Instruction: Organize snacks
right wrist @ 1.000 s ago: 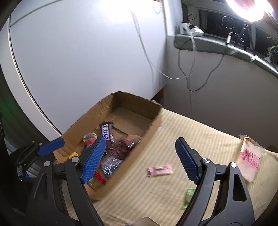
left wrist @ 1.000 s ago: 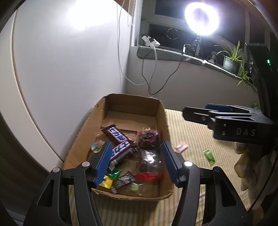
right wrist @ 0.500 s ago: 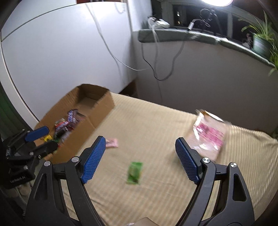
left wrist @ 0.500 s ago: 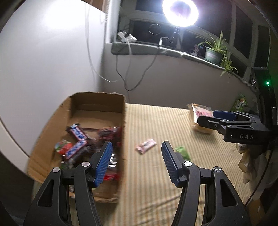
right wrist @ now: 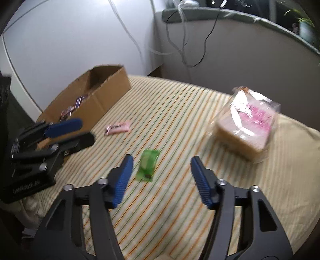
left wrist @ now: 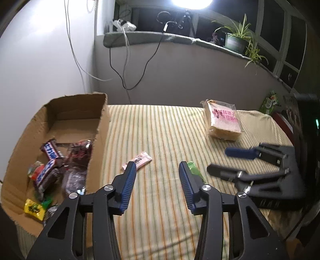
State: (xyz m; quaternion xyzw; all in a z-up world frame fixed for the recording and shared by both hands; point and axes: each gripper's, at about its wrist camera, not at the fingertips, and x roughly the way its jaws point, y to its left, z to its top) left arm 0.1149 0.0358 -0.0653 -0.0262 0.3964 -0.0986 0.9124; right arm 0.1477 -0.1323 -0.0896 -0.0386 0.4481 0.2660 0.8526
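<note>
Box point(left wrist: 100, 128) sits left. Left tool point(left wrist: 158, 187), empty and closing, faces the pink bar point(left wrist: 138, 160): light, crinkly; pinch across its middle. Right tool point(right wrist: 161, 181), empty and closing, nears the green sweet point(right wrist: 148, 165); bread point(right wrist: 248, 128) squashes easily.

A lived-in room of a home is shown, not a lab or shop; a surface covered in cream cloth with green and orange stripes point(left wrist: 160, 128) is set against a plain white wall point(left wrist: 40, 60); a grey stone window ledge point(left wrist: 180, 39) is occupied by a potted green spider plant point(left wrist: 238, 38) and a white plug adapter point(left wrist: 124, 25), from which loose black and white cables point(left wrist: 128, 60) are hung; dark window panes point(left wrist: 270, 24) are seen behind, and a bright round lamp point(left wrist: 192, 2) is mounted above.
</note>
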